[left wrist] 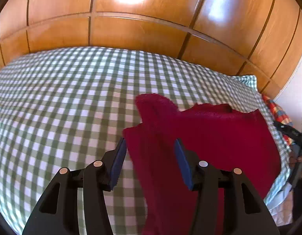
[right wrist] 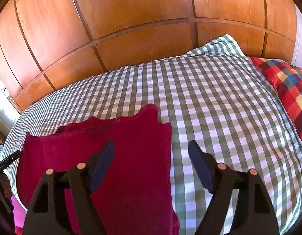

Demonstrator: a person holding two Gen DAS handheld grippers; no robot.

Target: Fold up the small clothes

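Observation:
A fuzzy crimson garment (left wrist: pixel 209 137) lies flat on the green-and-white checked bed cover (left wrist: pixel 62 98), with one narrow flap reaching toward the far side. My left gripper (left wrist: pixel 150 141) hovers open over the garment's left edge, which lies between the blue pads (left wrist: pixel 119 156) without being pressed. In the right wrist view the same garment (right wrist: pixel 72 146) fills the lower left. My right gripper (right wrist: pixel 151 143) stands open over its right edge, one pad above the cloth and the other above the bed cover (right wrist: pixel 219 107).
Wooden wardrobe doors (left wrist: pixel 131 29) rise behind the bed. A red, blue and yellow checked pillow (right wrist: pixel 288 90) lies at the bed's right end. A person's hand (left wrist: pixel 301 159) shows at the right edge of the left wrist view.

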